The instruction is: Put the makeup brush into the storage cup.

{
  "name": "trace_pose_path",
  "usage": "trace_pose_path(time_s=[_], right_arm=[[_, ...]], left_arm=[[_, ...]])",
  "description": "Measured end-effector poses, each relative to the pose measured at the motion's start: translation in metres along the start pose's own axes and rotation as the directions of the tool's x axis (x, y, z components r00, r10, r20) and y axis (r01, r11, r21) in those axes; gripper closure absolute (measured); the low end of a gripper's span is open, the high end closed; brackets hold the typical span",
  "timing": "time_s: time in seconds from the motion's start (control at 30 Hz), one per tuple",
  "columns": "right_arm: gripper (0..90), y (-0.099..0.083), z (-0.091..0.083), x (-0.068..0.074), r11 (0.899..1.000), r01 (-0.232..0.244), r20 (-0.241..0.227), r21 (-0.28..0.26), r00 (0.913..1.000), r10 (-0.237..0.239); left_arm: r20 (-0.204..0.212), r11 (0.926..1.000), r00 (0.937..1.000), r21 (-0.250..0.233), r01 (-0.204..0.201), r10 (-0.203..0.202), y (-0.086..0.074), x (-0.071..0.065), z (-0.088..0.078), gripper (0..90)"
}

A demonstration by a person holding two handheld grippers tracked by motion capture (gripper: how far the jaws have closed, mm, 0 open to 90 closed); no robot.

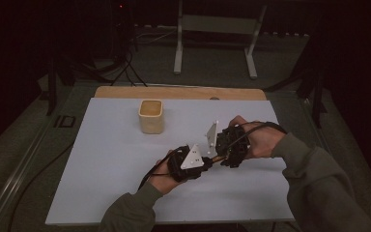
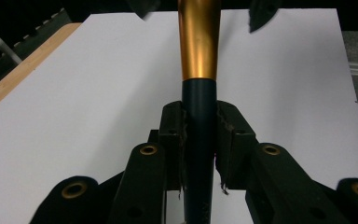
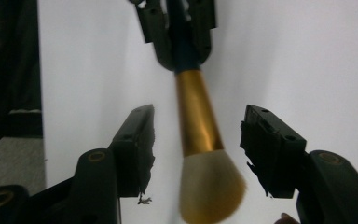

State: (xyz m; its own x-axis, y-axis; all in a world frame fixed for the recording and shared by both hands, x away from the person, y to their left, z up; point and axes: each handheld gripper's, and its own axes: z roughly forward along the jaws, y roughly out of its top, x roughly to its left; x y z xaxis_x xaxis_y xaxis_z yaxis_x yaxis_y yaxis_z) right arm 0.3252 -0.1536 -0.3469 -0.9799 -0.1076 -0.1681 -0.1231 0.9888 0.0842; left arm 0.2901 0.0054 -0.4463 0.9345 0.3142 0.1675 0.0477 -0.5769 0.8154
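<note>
Now both forearms in from the bottom edge of the high view, sleeves grey-green, hands meeting over the middle of the white table [image 1: 125, 159]. Left gripper [image 1: 207, 162] low and pointing toward the right one, grey plate on top tilted up; right gripper [image 1: 221, 153] turned inward to face it, cable looping over the back of the hand. Tips almost touching, nose to nose.

No brand, label or writing readable anywhere.

Left gripper [image 2: 199, 135] clenched on the makeup brush [image 2: 198, 93]: pads pressed against both sides of the dark handle, gold collar sticking out past the tips, away from the hand. Right gripper [image 3: 196, 149] released, jaws standing well apart on either side of the brush [image 3: 200, 140], neither pad touching it; gold collar and pale bristle head lying in the gap, bristles toward the right hand. Brush held off the table between the two grippers. Cream cup [image 1: 151, 116] upright farther back on the table, well apart from both hands.
</note>
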Motion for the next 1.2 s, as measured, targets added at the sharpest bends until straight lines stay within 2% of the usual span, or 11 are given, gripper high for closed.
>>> trace_pose_path(time_s=[0.23,0.4,0.77,0.97,1.2], right_arm=[[37.1,-0.003,-0.009,-0.001,0.998,-0.028,0.035,-0.054,0.9989,0.030],[34.5,-0.008,-0.018,-0.003,0.993,-0.046,0.065,-0.109,0.9965,0.054],[32.9,-0.028,-0.033,-0.004,0.971,-0.122,0.093,-0.205,0.9853,0.143],[31.7,-0.037,-0.037,-0.002,0.958,-0.138,0.105,-0.250,0.9801,0.169],[30.9,-0.050,-0.037,0.001,0.947,-0.166,0.106,-0.274,0.9738,0.202]], left_arm=[[-0.013,0.9998,0.9998,-0.008,0.016,-0.016,-0.001,0.003,-0.002,75.6],[-0.024,0.9996,0.9993,-0.007,0.029,-0.029,-0.004,0.005,-0.005,75.6],[-0.054,0.9974,0.9961,-0.022,0.069,-0.070,-0.013,0.012,-0.013,75.6],[-0.076,0.9954,0.9928,-0.030,0.091,-0.093,-0.017,0.018,-0.020,75.6],[-0.100,0.9927,0.9881,-0.039,0.114,-0.117,-0.025,0.023,-0.029,75.6]])
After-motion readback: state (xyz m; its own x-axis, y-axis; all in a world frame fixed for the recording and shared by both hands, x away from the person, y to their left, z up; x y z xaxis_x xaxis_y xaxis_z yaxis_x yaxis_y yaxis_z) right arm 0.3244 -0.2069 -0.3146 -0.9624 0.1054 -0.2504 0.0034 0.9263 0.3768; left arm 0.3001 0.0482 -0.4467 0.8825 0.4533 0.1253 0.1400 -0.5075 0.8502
